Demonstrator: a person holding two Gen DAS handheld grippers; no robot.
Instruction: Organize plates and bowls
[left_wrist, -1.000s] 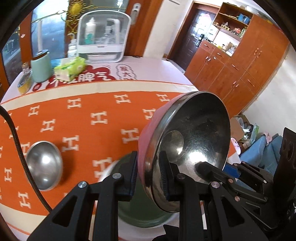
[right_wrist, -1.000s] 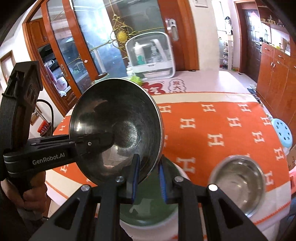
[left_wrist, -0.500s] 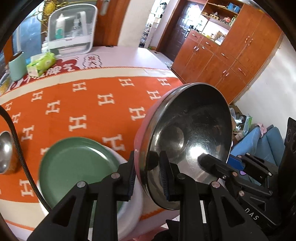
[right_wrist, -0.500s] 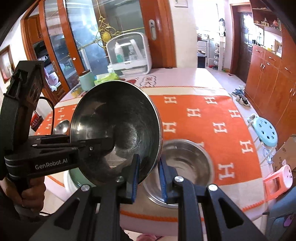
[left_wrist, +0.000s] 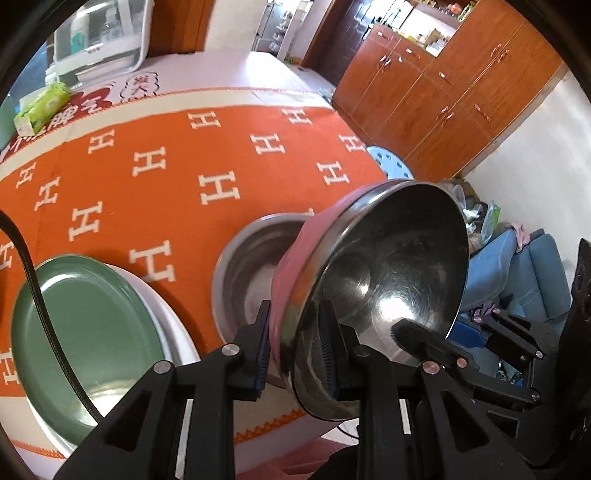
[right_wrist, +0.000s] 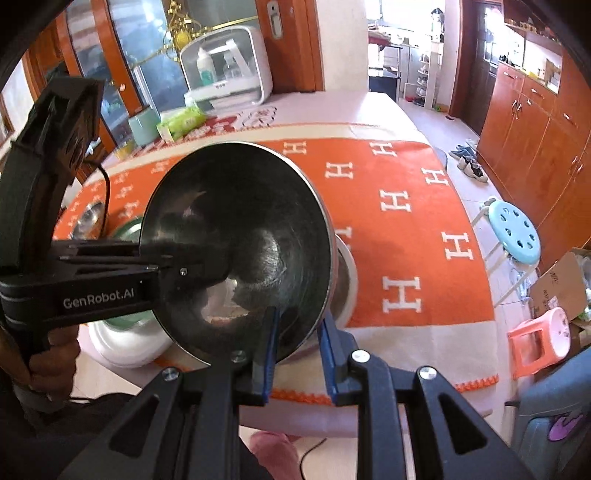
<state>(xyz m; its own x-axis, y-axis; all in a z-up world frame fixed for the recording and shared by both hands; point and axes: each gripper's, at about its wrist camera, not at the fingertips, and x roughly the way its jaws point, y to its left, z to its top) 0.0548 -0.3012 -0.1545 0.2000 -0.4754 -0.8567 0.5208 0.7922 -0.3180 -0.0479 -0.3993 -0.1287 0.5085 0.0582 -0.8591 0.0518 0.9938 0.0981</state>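
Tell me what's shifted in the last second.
Both grippers, left and right, carried the pink-sided bowl rightward, from above the green plate to above the steel bowl. Nothing was released: both still clamp its rim, and it remains tilted.

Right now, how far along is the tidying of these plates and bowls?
About midway, I would guess. Done: the green plate sits stacked on a white plate. In hand: both grippers, left and right, clamp the rim of the pink-sided steel bowl, tilted over a larger steel bowl on the table. Left: setting it in, and a small steel bowl sits apart.
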